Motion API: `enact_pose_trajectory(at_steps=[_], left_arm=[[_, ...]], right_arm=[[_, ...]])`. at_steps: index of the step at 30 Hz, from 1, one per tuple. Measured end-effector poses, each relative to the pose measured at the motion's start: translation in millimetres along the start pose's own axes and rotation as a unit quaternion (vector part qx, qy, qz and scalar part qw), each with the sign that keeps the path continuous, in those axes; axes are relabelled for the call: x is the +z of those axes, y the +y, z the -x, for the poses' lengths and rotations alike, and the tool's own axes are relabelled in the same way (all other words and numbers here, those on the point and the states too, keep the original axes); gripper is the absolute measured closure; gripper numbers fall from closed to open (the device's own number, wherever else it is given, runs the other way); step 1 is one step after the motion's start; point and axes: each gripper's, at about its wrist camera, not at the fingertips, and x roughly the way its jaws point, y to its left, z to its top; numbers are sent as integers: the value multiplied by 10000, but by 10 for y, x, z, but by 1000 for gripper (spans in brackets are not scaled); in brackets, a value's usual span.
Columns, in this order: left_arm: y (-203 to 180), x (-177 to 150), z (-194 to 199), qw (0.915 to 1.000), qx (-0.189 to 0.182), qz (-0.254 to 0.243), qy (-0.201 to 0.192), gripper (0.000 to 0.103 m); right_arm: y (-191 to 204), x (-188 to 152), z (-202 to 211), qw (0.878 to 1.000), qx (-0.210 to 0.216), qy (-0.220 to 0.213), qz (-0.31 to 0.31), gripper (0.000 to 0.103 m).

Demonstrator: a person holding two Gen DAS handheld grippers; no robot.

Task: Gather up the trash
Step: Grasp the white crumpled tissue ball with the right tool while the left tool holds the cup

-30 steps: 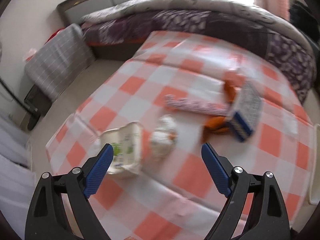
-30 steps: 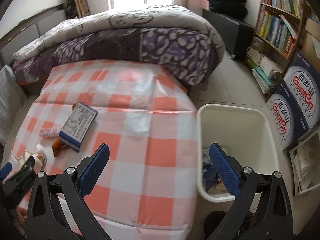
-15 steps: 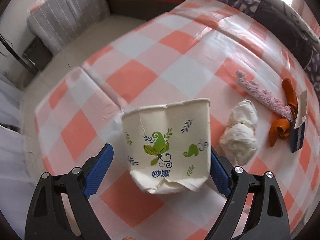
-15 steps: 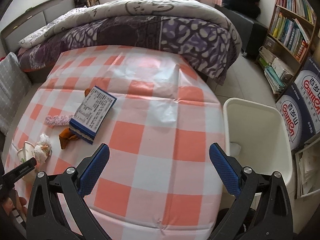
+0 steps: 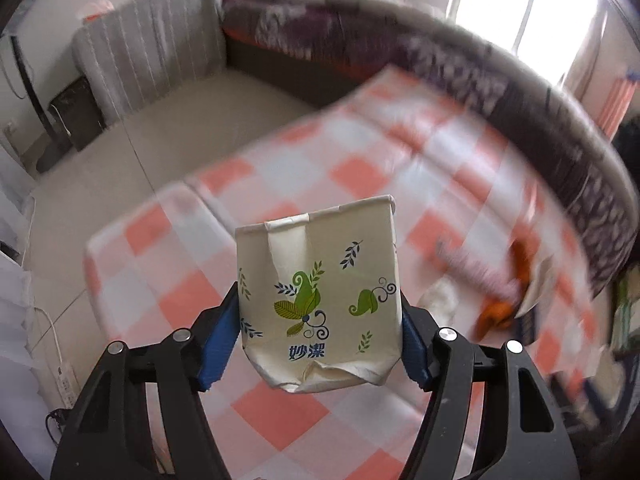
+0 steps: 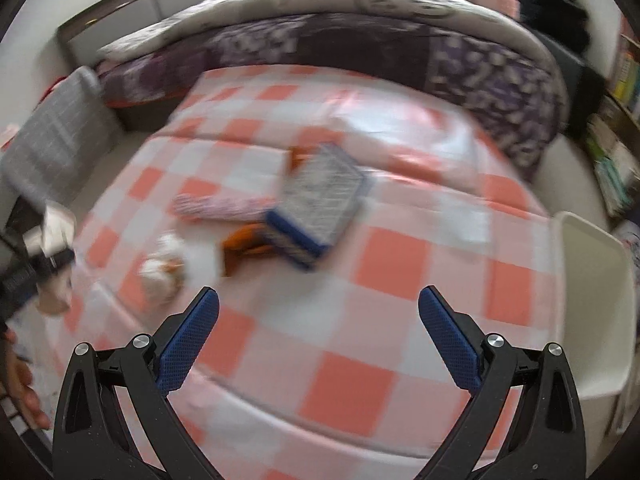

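My left gripper [image 5: 320, 336] is shut on a crumpled white paper cup [image 5: 320, 300] with green leaf print and holds it above the checked tablecloth [image 5: 280, 412]. My right gripper [image 6: 318, 328] is open and empty over the table. On the cloth lie a crumpled white tissue [image 6: 164, 268], orange peel [image 6: 244, 244], a pink wrapper [image 6: 220, 204] and a blue-edged box [image 6: 320, 208]. The white trash bin [image 6: 592, 312] stands at the table's right edge. The left gripper with the cup shows blurred at the far left of the right wrist view [image 6: 48, 248].
A bed with a purple patterned quilt [image 6: 360, 40] lies behind the table. A grey striped cushion [image 5: 152, 56] leans at the back left. Bookshelves [image 6: 616, 120] stand at the right. A power strip [image 5: 66, 376] lies on the floor at the left.
My left gripper has closed on the paper cup and lifted it off the cloth. My right gripper has swung left from the bin toward the trash on the table.
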Motion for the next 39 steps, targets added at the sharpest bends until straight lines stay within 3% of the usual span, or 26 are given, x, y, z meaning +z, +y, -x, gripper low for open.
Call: enact_pose_trajectory(at_steps=[6, 12, 16, 18, 19, 20, 21, 26, 30, 39], left_arm=[[234, 210, 417, 9974, -20, 505, -516, 34], [587, 249, 507, 9929, -214, 1099, -393, 33], [698, 231, 447, 9922, -83, 1204, -299, 33], [724, 228, 406, 9918, -55, 1253, -239, 33], [734, 227, 395, 9919, -33, 1247, -237, 33], [735, 229, 387, 9921, 1, 1231, -243, 33], [726, 229, 379, 9924, 38, 1207, -253, 33], [712, 219, 426, 9926, 48, 1164, -334, 33], [691, 240, 532, 9925, 30, 1112, -516, 33], [531, 206, 734, 9926, 70, 850, -863, 33]], right_arm=[[610, -27, -115, 9973, 372, -175, 609, 7], [1018, -23, -341, 9905, 445, -390, 1239, 7], [1163, 19, -530, 9897, 583, -193, 1290, 11], [1238, 33, -641, 9884, 643, -54, 1373, 23], [1257, 24, -671, 9879, 682, 10, 1396, 37], [1284, 33, -724, 9868, 749, 144, 1432, 59], [1298, 27, -749, 9863, 736, 214, 1461, 69], [1213, 75, -613, 9873, 903, 183, 1291, 69], [1153, 175, -300, 9882, 944, -83, 1207, 69], [948, 264, 314, 9883, 660, -725, 1165, 69]])
